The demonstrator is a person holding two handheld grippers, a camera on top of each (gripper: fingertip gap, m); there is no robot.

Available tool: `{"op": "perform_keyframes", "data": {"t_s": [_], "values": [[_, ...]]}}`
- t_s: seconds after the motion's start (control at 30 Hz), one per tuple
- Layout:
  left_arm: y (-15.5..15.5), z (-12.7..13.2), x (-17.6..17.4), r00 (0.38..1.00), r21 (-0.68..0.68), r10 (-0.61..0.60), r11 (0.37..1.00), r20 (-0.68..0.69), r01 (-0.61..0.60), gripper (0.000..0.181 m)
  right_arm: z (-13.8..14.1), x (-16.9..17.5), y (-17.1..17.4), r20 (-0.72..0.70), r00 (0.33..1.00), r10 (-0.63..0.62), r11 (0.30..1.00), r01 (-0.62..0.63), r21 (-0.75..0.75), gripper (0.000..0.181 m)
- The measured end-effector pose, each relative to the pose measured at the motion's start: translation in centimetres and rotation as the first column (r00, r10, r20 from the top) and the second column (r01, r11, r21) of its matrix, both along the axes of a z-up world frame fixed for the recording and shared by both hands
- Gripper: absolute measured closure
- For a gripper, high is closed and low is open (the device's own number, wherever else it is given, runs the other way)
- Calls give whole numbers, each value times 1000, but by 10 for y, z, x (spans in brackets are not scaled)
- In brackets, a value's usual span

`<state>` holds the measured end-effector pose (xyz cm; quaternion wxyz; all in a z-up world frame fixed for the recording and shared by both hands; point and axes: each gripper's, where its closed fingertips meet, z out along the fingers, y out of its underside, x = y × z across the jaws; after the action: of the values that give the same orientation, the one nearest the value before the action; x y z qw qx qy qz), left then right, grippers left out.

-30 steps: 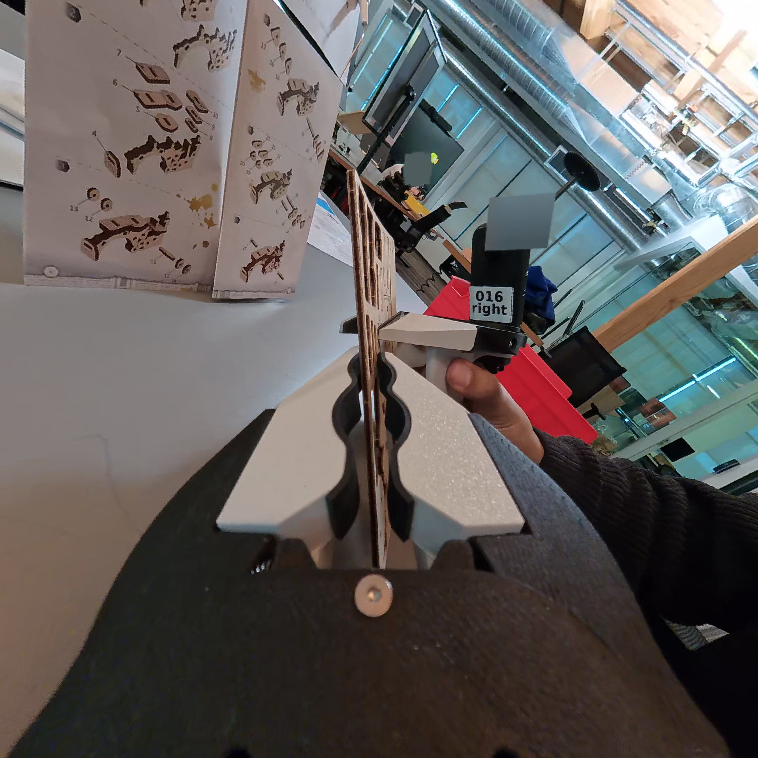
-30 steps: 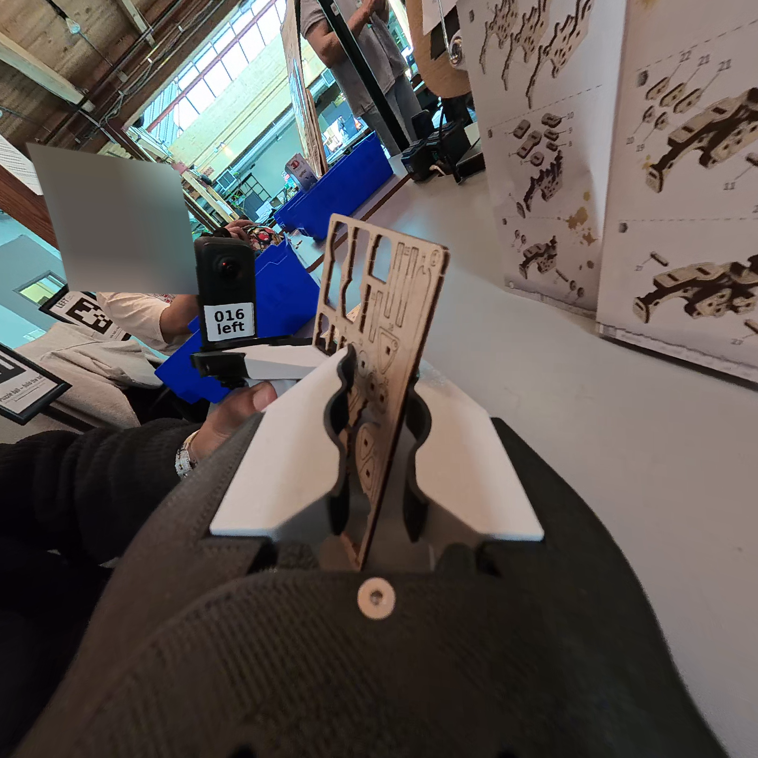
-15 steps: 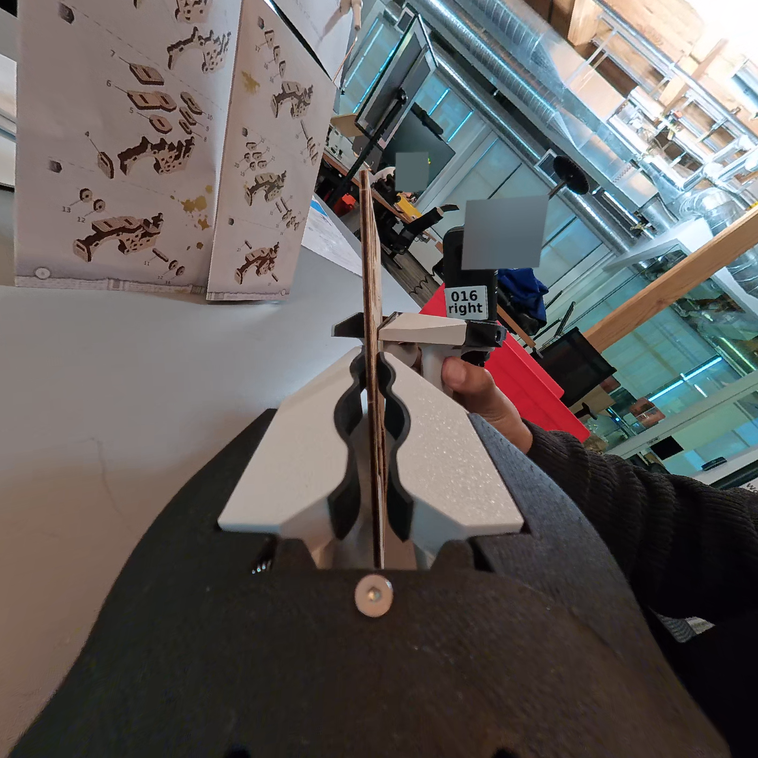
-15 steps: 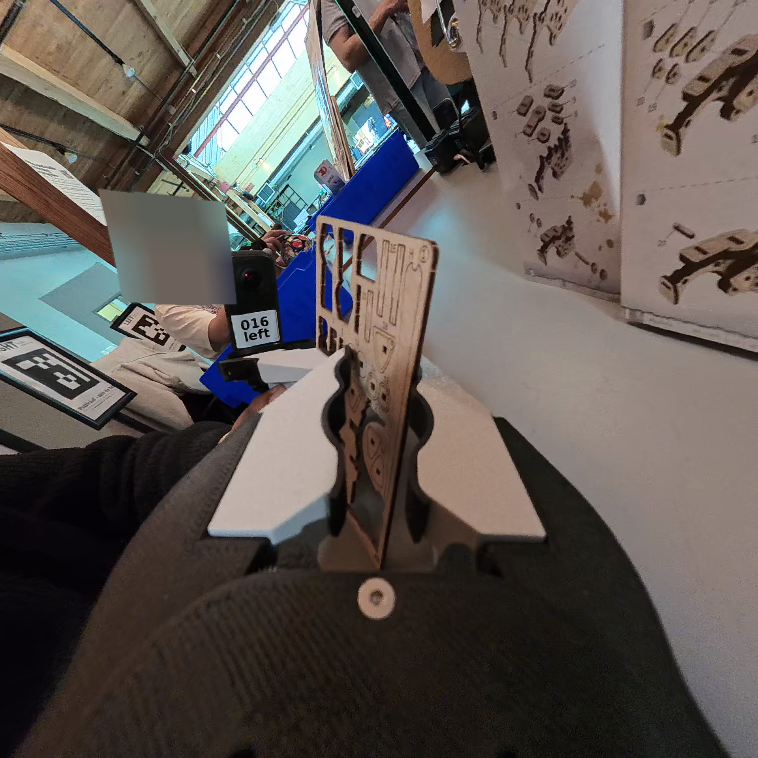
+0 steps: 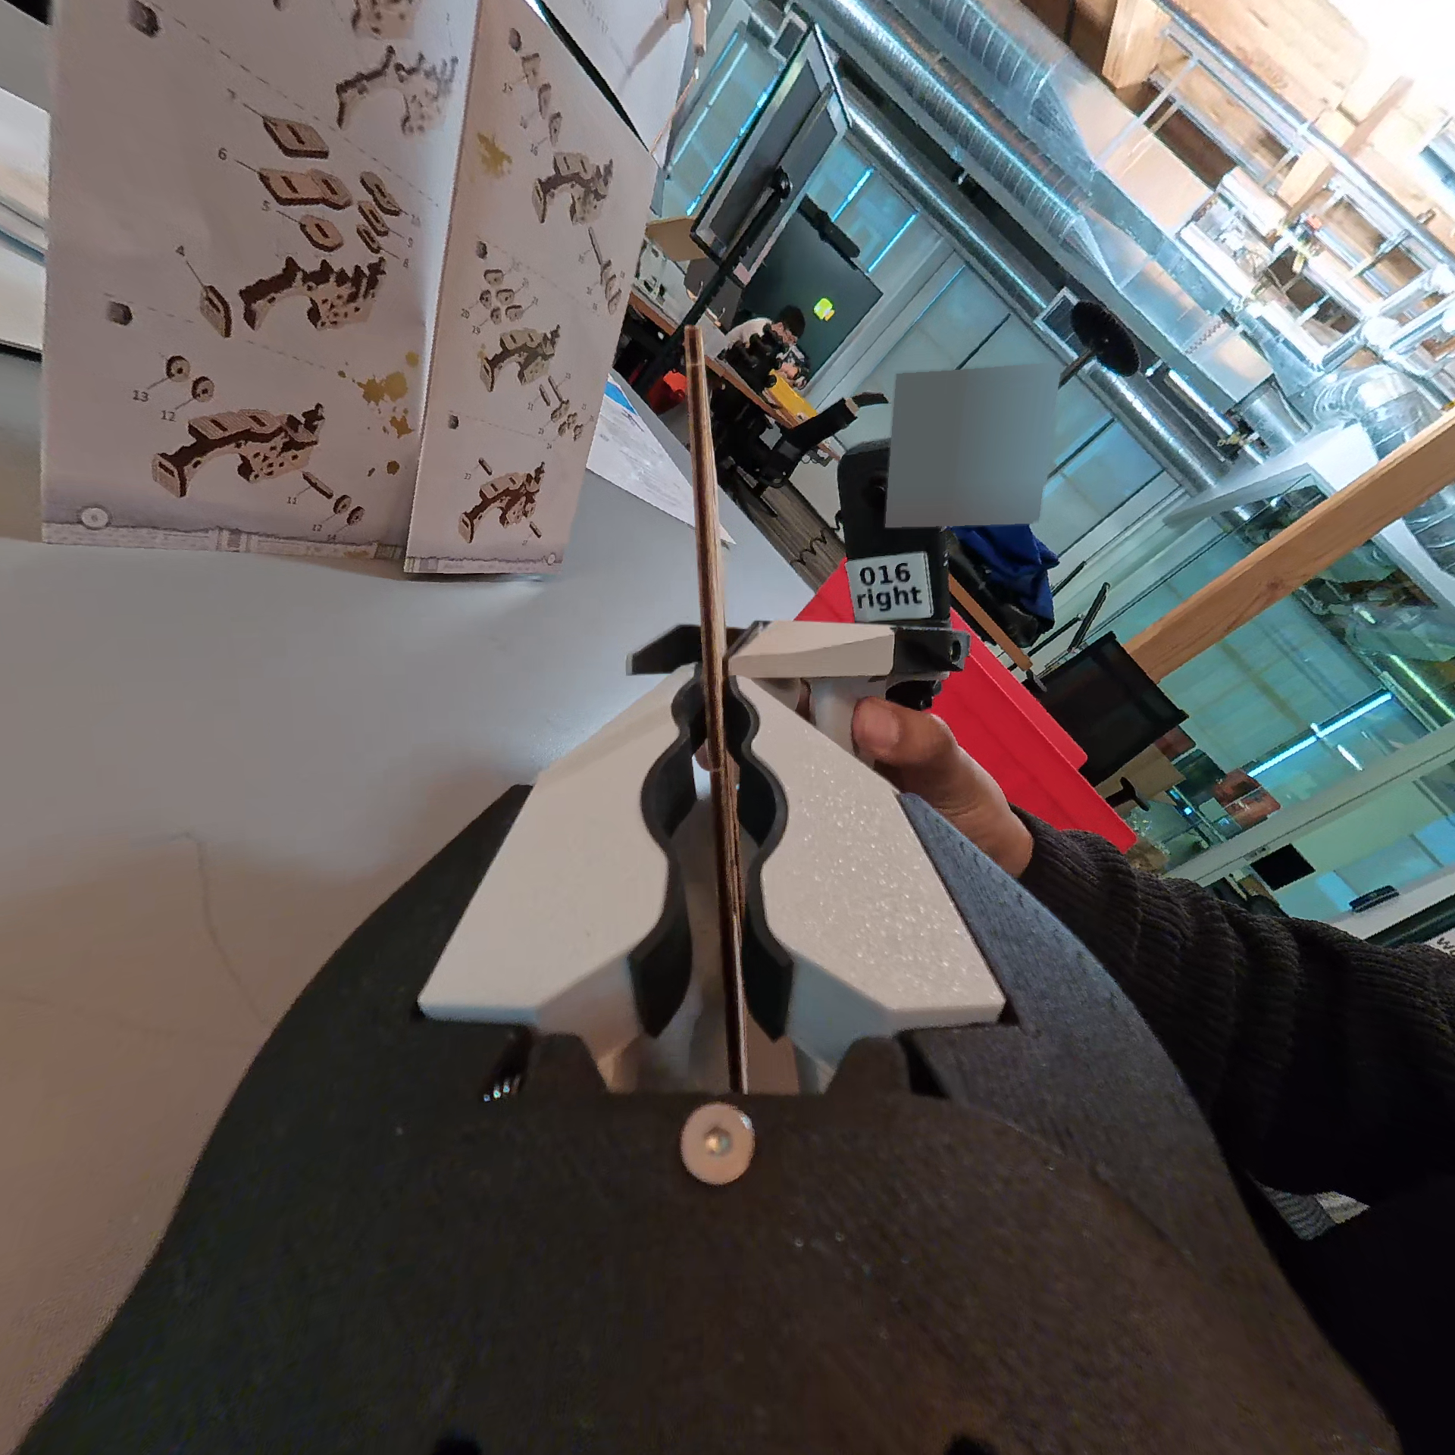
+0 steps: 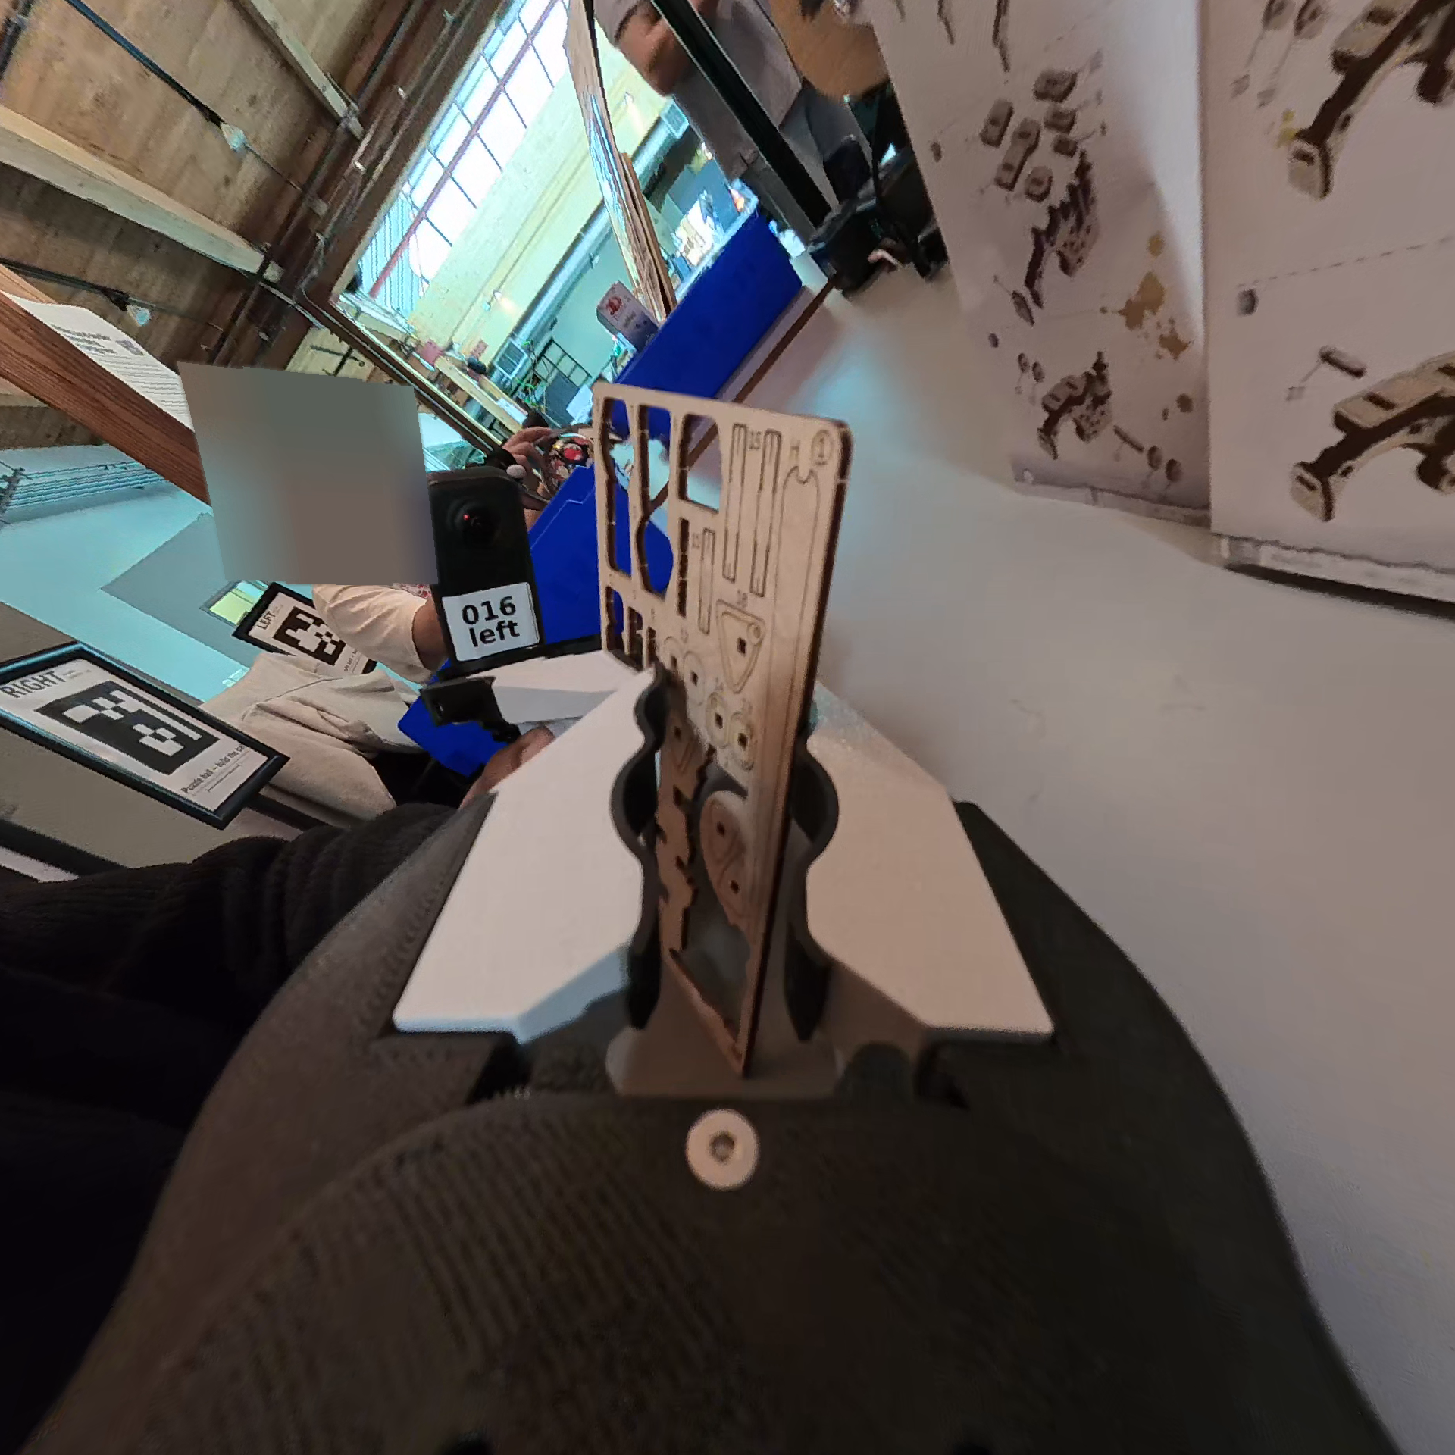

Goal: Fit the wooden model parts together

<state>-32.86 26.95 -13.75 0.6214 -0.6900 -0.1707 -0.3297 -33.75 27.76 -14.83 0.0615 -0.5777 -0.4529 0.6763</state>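
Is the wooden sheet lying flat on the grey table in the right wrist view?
No, the wooden sheet stands on edge between the jaws of the right gripper, raised above the grey table.

The flat pale grey desk [image 5: 236,748] lies bare and wide at 9 o'clock of the left tongs [image 5: 712,732]. At 11 o'clock, the tall folded white paper sheet with brown pictures [image 5: 315,275] blocks the way.
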Motion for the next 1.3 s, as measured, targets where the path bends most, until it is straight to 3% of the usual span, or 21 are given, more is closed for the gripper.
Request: {"op": "perform_keyframes", "data": {"t_s": [0.57,1.3], "values": [[0,1,2,1000,6,-14,1000,1,14,181,4,0,2,-26,1000,-14,999,13,-38,157],[1,-3,-1,1000,-21,22,1000,-4,-22,181,1,-2,4,-9,998,-62,998,62,26,157]]}}
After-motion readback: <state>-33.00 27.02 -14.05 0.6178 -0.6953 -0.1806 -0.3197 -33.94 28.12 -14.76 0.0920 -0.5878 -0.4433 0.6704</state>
